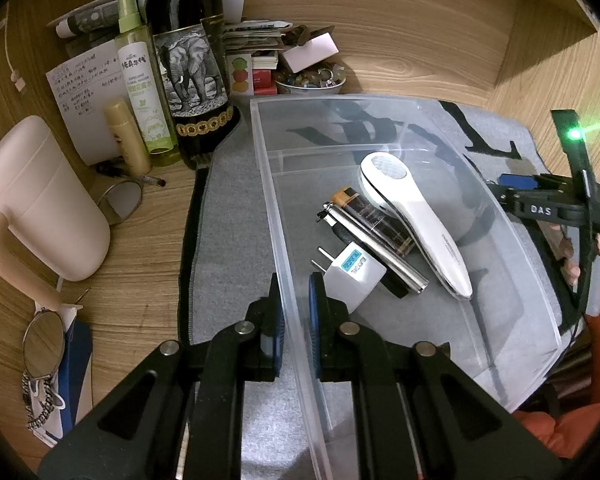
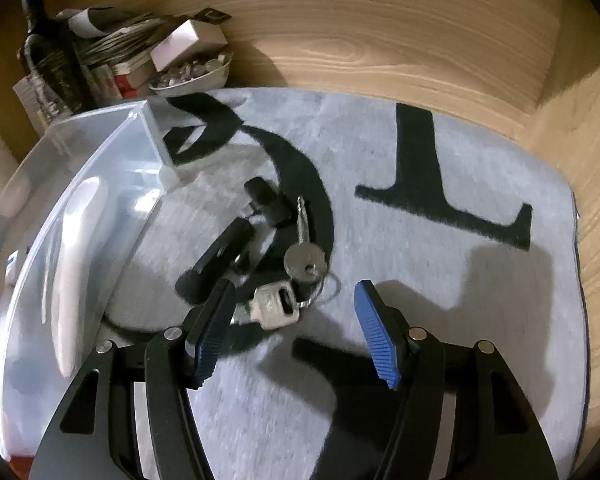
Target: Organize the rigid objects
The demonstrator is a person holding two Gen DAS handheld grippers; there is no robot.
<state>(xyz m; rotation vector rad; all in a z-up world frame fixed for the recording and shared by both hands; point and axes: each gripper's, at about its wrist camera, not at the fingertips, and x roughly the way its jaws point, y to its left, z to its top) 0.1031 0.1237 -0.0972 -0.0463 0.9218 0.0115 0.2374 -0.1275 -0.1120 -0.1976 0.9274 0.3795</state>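
Clear plastic bin [image 1: 380, 104]; ribbed blue pads [image 2: 376, 344]; metal keys [image 2: 296, 276]

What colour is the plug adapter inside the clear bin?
White, with a light-blue label; the adapter shows best in the left wrist view.

The clear plastic bin [image 1: 380, 120] holds a white handheld device [image 1: 416, 216], a white plug adapter [image 1: 354, 274] with a blue label, and a dark battery [image 1: 374, 216] with an orange tip. The mat [image 2: 420, 280] is grey with black letters. Silver keys [image 2: 296, 276] lie beside black fobs. The wine bottle [image 1: 192, 68] bears a grey elephant label. The table [image 1: 140, 240] is light woodgrain.
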